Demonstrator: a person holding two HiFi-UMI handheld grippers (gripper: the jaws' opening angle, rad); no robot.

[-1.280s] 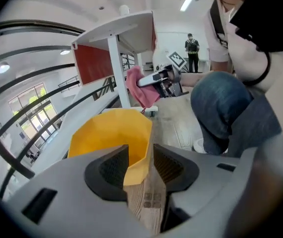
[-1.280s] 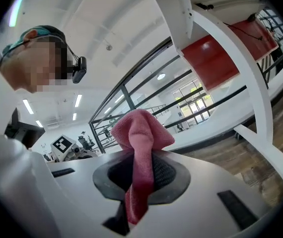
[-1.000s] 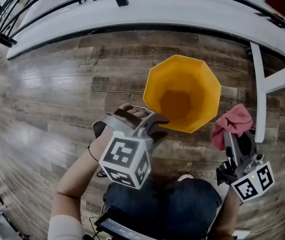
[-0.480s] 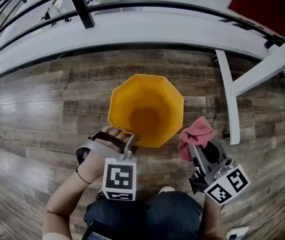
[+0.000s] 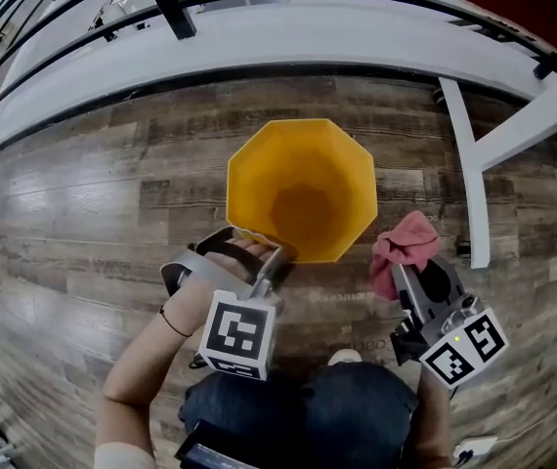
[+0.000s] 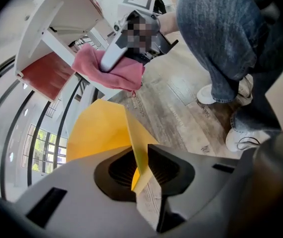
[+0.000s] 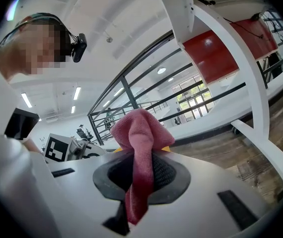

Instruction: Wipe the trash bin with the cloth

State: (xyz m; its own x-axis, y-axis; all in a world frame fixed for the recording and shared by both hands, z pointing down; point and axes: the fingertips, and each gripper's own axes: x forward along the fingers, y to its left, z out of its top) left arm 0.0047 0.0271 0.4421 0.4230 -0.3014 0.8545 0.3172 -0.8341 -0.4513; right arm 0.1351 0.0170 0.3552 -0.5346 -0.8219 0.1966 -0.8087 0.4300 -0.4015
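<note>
A yellow octagonal trash bin (image 5: 257, 164) stands open on the wooden floor. My left gripper (image 5: 277, 254) is at its near left rim. Its jaws have just been closing, and the thin yellow bin wall (image 6: 102, 130) stands pinched between the black pads of the left gripper (image 6: 140, 170). A pink cloth (image 5: 406, 242) hangs bunched from my right gripper (image 5: 407, 268), just right of the bin and apart from it. In the right gripper view the cloth (image 7: 141, 130) is clamped between the pads of the right gripper (image 7: 140, 175).
A white frame leg (image 5: 461, 164) stands on the floor right of the bin, with a white ledge and black railing (image 5: 288, 37) behind it. The person's legs and shoes (image 6: 216, 93) are close on the near side.
My left gripper has come down onto the bin's near rim, and its jaws have closed in on the wall. The right gripper keeps the cloth beside the bin.
</note>
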